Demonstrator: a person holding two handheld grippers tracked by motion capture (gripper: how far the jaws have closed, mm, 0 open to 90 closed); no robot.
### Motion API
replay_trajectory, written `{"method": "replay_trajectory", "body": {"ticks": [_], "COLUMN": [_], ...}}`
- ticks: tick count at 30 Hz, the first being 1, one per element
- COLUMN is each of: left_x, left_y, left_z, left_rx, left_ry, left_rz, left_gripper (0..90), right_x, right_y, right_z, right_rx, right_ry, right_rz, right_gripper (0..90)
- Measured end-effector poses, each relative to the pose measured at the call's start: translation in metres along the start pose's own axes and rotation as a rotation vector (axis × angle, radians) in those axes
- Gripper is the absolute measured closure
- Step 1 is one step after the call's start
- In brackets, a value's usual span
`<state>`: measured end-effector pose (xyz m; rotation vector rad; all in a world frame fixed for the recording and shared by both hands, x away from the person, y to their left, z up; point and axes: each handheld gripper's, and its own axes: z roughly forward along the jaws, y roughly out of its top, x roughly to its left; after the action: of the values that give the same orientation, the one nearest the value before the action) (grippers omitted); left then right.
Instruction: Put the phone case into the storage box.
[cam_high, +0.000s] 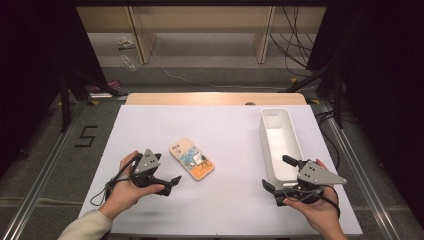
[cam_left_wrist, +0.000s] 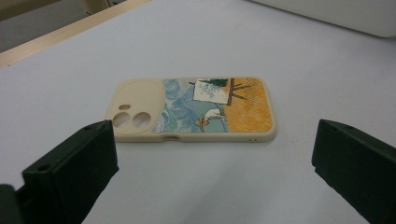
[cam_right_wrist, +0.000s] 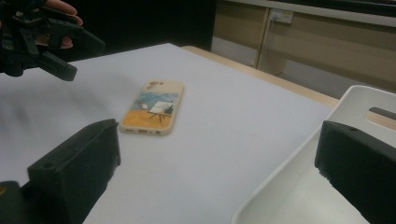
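- My left claw (cam_high: 167, 172) is spread wide with nothing between its jaws; it hovers over the white surface (cam_high: 230, 200), just beside the near-left edge of the phone case (cam_high: 192, 159).
- In the left gripper view the jaws stand far apart at the bottom corners, and the case (cam_left_wrist: 196, 109) lies flat on the surface beyond them, centred in the gap, not touched.
- My left hand (cam_high: 127, 182) wraps the gripper body from behind, with its cable looping down beside my wrist.
- My right claw (cam_high: 275, 172) is spread as well and holds nothing; it sits at the near end of the white bin (cam_high: 279, 131).
- In the right gripper view one jaw stands over the bare surface and the other over the bin (cam_right_wrist: 299, 168), whose rim runs between them.
- My right hand (cam_high: 315, 210) grips that gripper from below, near the surface's front edge.
- The case lies flat, picture side up, near the middle of the surface, between my two claws and closer to the left one.
- It is cream, with a painted scene in blue and orange and a camera cut-out at its far end.
- The bin stands lengthwise along the right side of the surface, well apart from the case; I see nothing in it.
- From the right gripper view the left claw (cam_right_wrist: 70, 56) shows beyond the case (cam_right_wrist: 152, 107).
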<state>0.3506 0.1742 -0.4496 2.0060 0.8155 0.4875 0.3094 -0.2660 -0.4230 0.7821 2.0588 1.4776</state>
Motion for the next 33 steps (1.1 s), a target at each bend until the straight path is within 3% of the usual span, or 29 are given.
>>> {"method": "replay_trajectory", "body": {"ticks": [5, 7, 9, 12, 13, 15, 17, 19, 20, 25, 33], "left_x": [-0.001, 0.0, 0.0, 0.001, 0.001, -0.001, -0.002, -0.005, -0.005, -0.014, -0.03], "left_y": [0.001, 0.003, 0.01, 0.02, 0.02, 0.029, 0.032, 0.04, 0.04, 0.055, 0.061], "left_z": [0.001, 0.001, 0.003, 0.008, 0.008, 0.02, 0.026, 0.046, 0.046, 0.083, 0.125], "left_rx": [-0.007, -0.014, -0.03, -0.065, -0.065, -0.028, -0.017, 0.036, 0.036, 0.109, 0.198], "left_ry": [-0.002, 0.0, 0.016, 0.004, 0.004, -0.013, -0.023, -0.043, -0.043, -0.049, -0.063], "left_rz": [-0.002, -0.009, -0.03, -0.079, -0.079, -0.087, -0.1, -0.123, -0.123, -0.137, -0.161], "left_gripper": [0.9, 5.7, 19.3, 53.5, 64.1, 78.4, 87.0, 89.7, 89.8, 89.9, 89.9], "right_x": [0.001, 0.001, 0.001, 0.001, 0.001, 0.002, 0.002, 0.002, 0.003, 0.001, 0.001], "right_y": [0.0, 0.001, 0.001, 0.001, 0.001, 0.001, 0.0, 0.0, 0.0, 0.0, 0.0], "right_z": [0.0, 0.0, 0.001, 0.002, 0.002, 0.004, 0.006, 0.007, 0.007, 0.005, 0.005], "right_rx": [0.0, -0.003, -0.002, 0.002, 0.002, 0.002, 0.008, 0.008, 0.009, 0.005, 0.004], "right_ry": [0.002, 0.004, 0.001, -0.004, -0.004, 0.0, 0.002, 0.01, 0.011, 0.004, 0.009], "right_rz": [-0.002, -0.004, -0.003, 0.001, 0.001, 0.003, 0.005, 0.002, 0.002, 0.008, 0.011], "right_gripper": [1.1, 1.2, 1.2, 1.4, 1.4, 1.7, 1.8, 1.9, 1.9, 2.0, 2.0]}}
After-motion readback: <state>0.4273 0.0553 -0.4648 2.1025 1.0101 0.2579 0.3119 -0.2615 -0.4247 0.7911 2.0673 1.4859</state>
